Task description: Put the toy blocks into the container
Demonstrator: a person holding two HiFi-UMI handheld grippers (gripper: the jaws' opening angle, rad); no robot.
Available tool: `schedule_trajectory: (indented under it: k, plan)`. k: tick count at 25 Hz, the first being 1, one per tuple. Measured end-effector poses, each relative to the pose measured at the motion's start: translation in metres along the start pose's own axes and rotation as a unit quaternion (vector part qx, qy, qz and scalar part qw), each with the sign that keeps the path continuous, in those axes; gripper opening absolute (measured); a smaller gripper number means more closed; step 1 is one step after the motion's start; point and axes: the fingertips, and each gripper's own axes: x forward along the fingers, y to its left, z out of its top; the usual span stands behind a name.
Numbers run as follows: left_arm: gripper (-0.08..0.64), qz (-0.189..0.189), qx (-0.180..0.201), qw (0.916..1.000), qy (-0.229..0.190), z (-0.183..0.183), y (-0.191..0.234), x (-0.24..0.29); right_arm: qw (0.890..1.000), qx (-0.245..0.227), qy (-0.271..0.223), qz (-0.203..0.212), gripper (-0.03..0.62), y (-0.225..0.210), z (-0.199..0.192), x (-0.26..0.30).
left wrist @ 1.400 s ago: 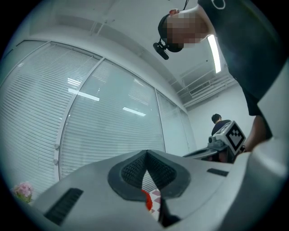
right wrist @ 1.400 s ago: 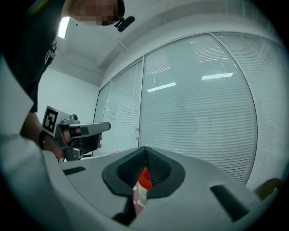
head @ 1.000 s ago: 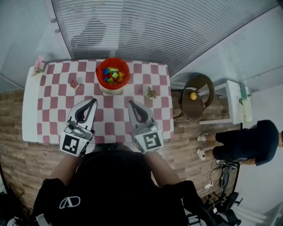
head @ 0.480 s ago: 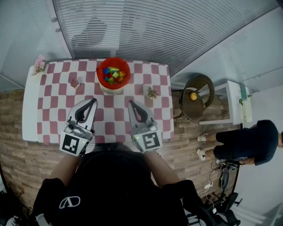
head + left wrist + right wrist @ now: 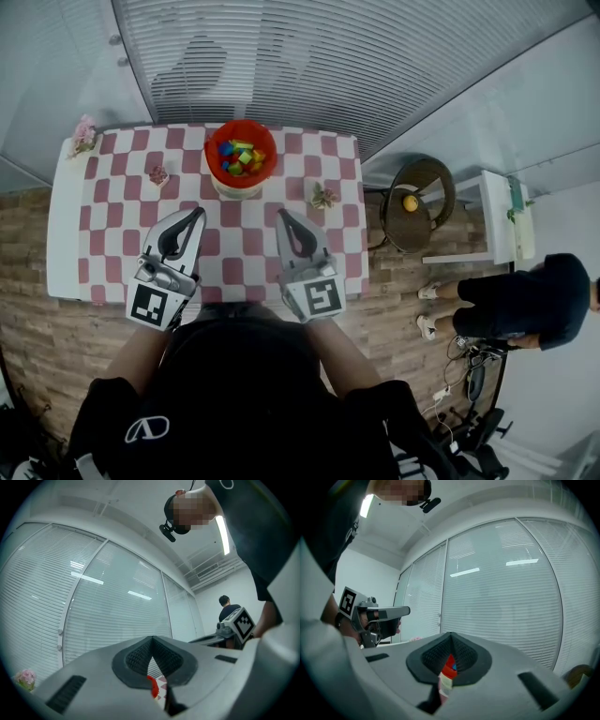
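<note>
Sitting at the far middle of the table [image 5: 242, 255] is one round red container [image 5: 213, 161] with smooth walls, set on a pale base. The toy blocks [image 5: 240, 157] are all inside it, piled up in blue, green, yellow and red. They are small and chunky, and too tiny to count. No blocks lie loose on the cloth.

A cloth [image 5: 112, 220] of red and white squares covers the table. Three little flower things sit on it: a pink bunch [image 5: 82, 135] at the far left corner, one small plant [image 5: 157, 175] left of the container, and one small plant [image 5: 324, 197] to its right.

Two grey gripper tools point at the container from the near side, well apart from it. The left gripper [image 5: 198, 216] has its jaws pressed together with nothing in them. The right gripper [image 5: 280, 217] is closed tight and empty too. Each has bumpy dark pads and one cube with black and white squares.

White blinds with thin stripes hang behind the table. One round woven chair [image 5: 434, 192] beside the table holds one yellow ball [image 5: 410, 203].
</note>
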Motion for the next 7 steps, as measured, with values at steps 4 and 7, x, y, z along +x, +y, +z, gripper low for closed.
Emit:
schedule_trajectory:
  k: [4, 7]
  plan:
    - [0.005, 0.001, -0.003, 1.0000, 0.004, -0.0015, 0.0005, -0.0004, 1.000, -0.002, 0.002, 0.000, 0.003, -0.0005, 0.0002, -0.0001]
    - [0.005, 0.002, -0.006, 1.0000, 0.002, -0.0007, 0.0012, -0.0008, 1.000, 0.000, 0.002, 0.000, 0.003, -0.0004, -0.0003, -0.0001]
